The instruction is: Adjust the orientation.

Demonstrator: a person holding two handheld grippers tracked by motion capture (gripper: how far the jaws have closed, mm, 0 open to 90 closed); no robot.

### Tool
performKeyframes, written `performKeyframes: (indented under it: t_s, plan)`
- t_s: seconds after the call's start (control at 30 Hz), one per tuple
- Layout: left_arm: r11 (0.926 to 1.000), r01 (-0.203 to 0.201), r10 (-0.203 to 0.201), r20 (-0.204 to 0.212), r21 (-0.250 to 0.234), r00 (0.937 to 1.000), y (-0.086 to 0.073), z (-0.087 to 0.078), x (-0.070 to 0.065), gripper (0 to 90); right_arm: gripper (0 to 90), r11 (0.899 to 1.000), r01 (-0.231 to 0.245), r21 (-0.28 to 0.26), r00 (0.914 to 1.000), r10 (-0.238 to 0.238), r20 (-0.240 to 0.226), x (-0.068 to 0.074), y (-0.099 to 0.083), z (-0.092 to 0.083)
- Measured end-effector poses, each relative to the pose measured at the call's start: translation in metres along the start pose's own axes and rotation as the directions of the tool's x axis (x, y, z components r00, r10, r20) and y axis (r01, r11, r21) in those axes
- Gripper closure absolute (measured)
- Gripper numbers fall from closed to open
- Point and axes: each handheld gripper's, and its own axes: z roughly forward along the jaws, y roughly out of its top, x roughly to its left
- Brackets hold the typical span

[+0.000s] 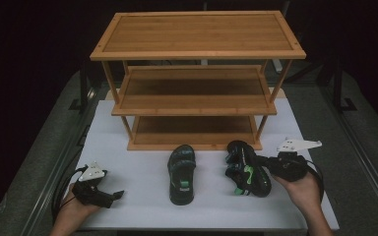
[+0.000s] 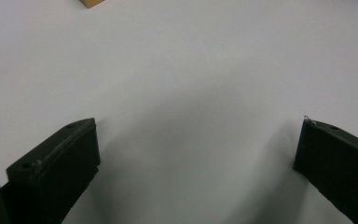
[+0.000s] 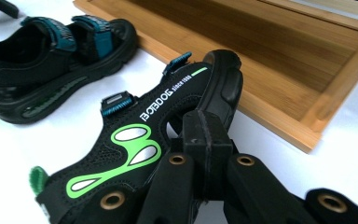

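Two black sandals lie on the white table (image 1: 142, 206) in front of a bamboo shoe rack (image 1: 195, 111). The left sandal (image 1: 182, 173) (image 3: 51, 56), with teal straps, rests flat on its sole. The right sandal (image 1: 247, 169) (image 3: 130, 140), with green markings, is tipped so its side shows. My right gripper (image 1: 262, 161) (image 3: 207, 133) reaches in from the right, its jaws shut on that sandal's upper edge. What exactly is pinched is hidden by the jaws. My left gripper (image 1: 115, 195) (image 2: 196, 149) rests open at the table's front left with nothing between its jaws.
The rack has three shelves, all bare; its lowest shelf (image 3: 270, 60) sits just behind the sandals. Grey floor and dark metal rails (image 1: 364, 147) flank the table. Cables trail from both grippers.
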Motion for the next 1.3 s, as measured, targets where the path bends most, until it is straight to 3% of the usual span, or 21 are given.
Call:
performKeyframes:
  t_s: [0.8,1.1,1.23,1.3]
  plan:
    - [1.0,-0.001,0.001,0.0,0.003,1.0,0.0,0.0,0.0,0.0,89.8,0.995,-0.096,-0.006,0.9942,0.096,0.047,-0.034,-0.021,-0.002]
    - [1.0,0.0,0.0,0.0,0.003,1.0,0.0,0.0,0.0,0.0,89.8,0.99,-0.137,0.046,0.9876,0.133,0.084,-0.049,-0.033,0.005]
    - [1.0,0.0,0.0,0.001,0.003,1.0,0.0,0.0,0.0,0.0,89.7,0.986,-0.136,0.099,0.9887,0.129,0.076,-0.05,-0.038,0.015]
    - [1.0,0.0,0.0,0.001,0.003,1.0,0.0,0.0,0.0,0.0,89.7,0.986,-0.136,0.097,0.9889,0.129,0.074,-0.05,-0.039,0.017]
